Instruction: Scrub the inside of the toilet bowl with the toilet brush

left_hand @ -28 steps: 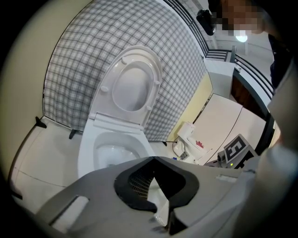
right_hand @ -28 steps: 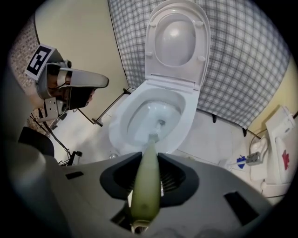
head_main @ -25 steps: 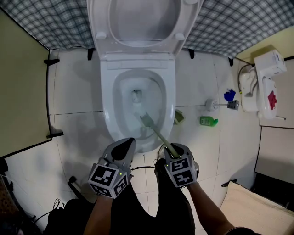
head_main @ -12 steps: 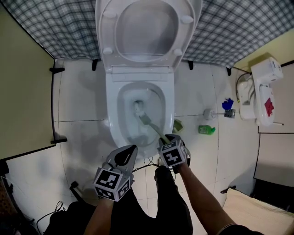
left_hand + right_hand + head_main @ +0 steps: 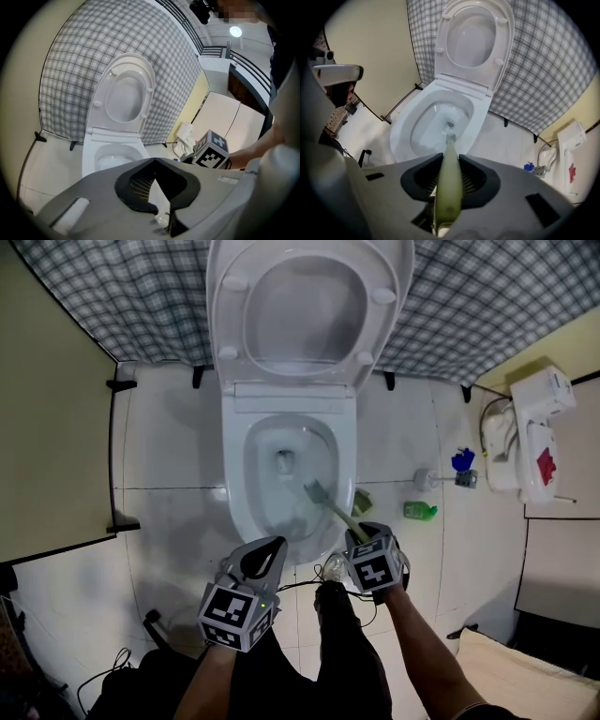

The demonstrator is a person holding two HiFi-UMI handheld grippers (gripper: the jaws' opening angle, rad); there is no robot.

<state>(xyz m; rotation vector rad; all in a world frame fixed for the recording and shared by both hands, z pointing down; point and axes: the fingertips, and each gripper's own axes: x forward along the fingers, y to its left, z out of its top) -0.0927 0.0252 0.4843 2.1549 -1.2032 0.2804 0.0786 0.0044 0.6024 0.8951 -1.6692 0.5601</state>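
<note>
The white toilet bowl [image 5: 234,474] stands open with its seat and lid [image 5: 309,306] raised against the checked wall. My right gripper [image 5: 362,534] is shut on the pale green handle [image 5: 339,514] of the toilet brush. The brush head [image 5: 317,491] sits low inside the bowl against its right wall. In the right gripper view the handle [image 5: 449,187] runs out between the jaws, and the head [image 5: 450,137] hangs over the water. My left gripper [image 5: 264,554] hovers at the bowl's front rim, shut and holding nothing. In the left gripper view, its jaws [image 5: 154,161] meet at the tip.
A green brush holder [image 5: 364,501], a green bottle [image 5: 420,511] and a blue-topped fitting [image 5: 462,461] sit on the tiles right of the toilet. A white unit [image 5: 530,442] stands further right. A yellowish partition [image 5: 47,427] closes the left side. A cable lies by the person's feet.
The brush head has slid from near the drain toward the bowl's right wall. The right gripper has shifted right with it. The left gripper has lifted a little.
</note>
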